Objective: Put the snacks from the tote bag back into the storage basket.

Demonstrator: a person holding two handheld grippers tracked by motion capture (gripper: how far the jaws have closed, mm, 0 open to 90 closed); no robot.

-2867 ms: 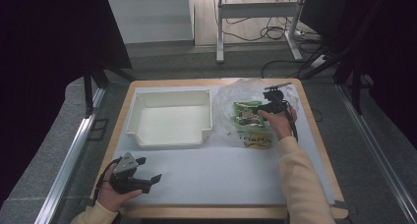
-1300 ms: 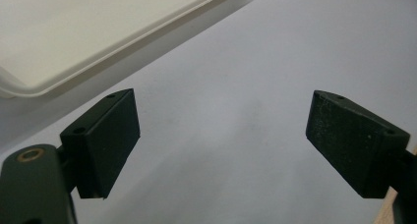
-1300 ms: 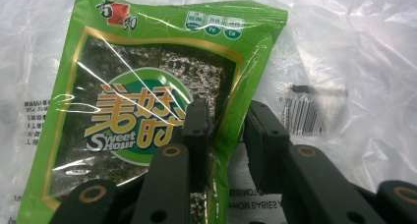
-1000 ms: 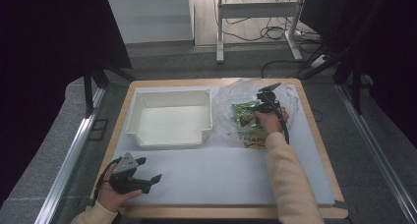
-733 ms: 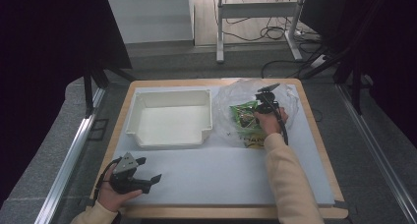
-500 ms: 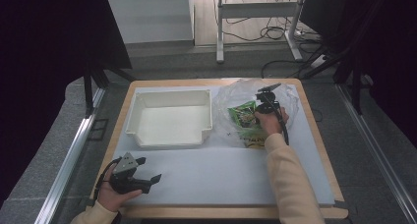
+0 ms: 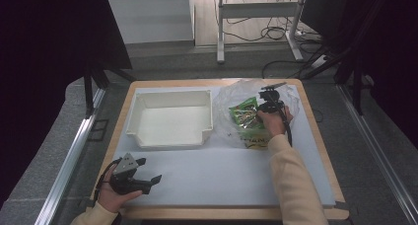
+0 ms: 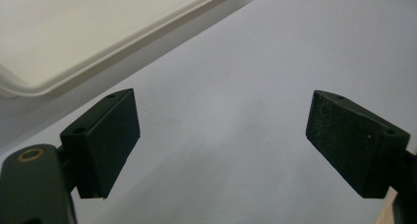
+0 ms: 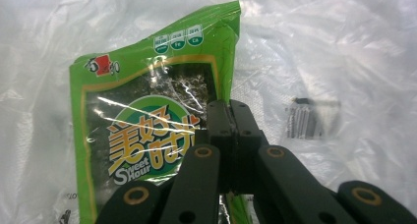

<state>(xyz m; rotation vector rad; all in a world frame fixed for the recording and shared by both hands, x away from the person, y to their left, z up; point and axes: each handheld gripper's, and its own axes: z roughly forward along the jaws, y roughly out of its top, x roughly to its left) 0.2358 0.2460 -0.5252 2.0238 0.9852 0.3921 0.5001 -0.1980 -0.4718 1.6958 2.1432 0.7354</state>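
Observation:
A green snack packet (image 7: pixel 243 114) (image 9: pixel 142 130) with a picture window lies on a crumpled clear plastic bag (image 7: pixel 230 97) (image 9: pixel 339 52) at the table's right. My right gripper (image 7: pixel 260 108) (image 9: pixel 230 117) is shut on the packet's right edge, and the packet stands tilted up off the bag. A second packet (image 7: pixel 256 141) lies flat just in front of it, under my right hand. My left gripper (image 7: pixel 150 169) (image 8: pixel 221 140) rests near the front left edge, open, with bare white mat between its jaws.
A shallow white tray (image 7: pixel 170 93) (image 8: pixel 74 62) sits at the back left, beside the plastic bag. The white mat (image 7: pixel 222 173) covers the wooden table. Dark frame posts and cables stand beyond the far edge.
My right gripper shifted slightly towards the back over the bag, and the green packet has tipped up from lying flat. The left hand has kept still.

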